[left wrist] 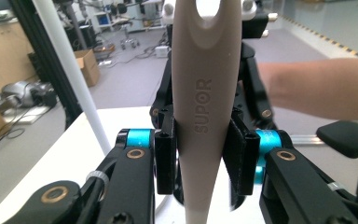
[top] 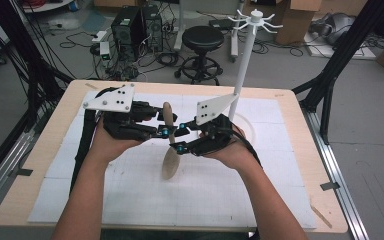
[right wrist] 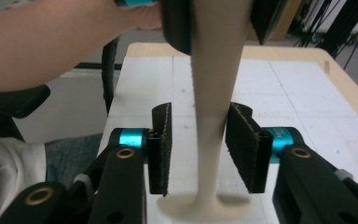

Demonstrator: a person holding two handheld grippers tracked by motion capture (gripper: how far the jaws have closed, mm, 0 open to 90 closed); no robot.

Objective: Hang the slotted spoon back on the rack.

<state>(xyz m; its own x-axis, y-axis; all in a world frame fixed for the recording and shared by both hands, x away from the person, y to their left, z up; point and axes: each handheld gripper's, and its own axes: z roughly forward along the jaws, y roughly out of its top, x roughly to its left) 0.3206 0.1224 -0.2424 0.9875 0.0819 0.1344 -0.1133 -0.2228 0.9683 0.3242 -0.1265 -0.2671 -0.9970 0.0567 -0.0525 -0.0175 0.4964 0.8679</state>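
Observation:
A beige long-handled spoon [top: 169, 162] hangs upright above the white mat, bowl end down. My left gripper [top: 164, 125] comes in from the left and is shut on its handle. In the left gripper view both pads press the sides of the spoon [left wrist: 206, 88], which carries the word SUPOR, inside the left gripper [left wrist: 200, 156]. My right gripper [top: 180, 138] reaches in from the right, a little lower. In the right gripper view the spoon's thin neck [right wrist: 209, 107] runs between the pads of the right gripper [right wrist: 198, 142]; these stand open, with a clear gap on the left side.
A white hook stand [top: 243, 65] rises at the back right on a round base [top: 250, 131]; its pole [left wrist: 70, 70] slants past in the left gripper view. The wooden table [top: 30, 185] carries a white gridded mat [top: 205, 200]. A black stool [top: 202, 40] stands on the floor behind.

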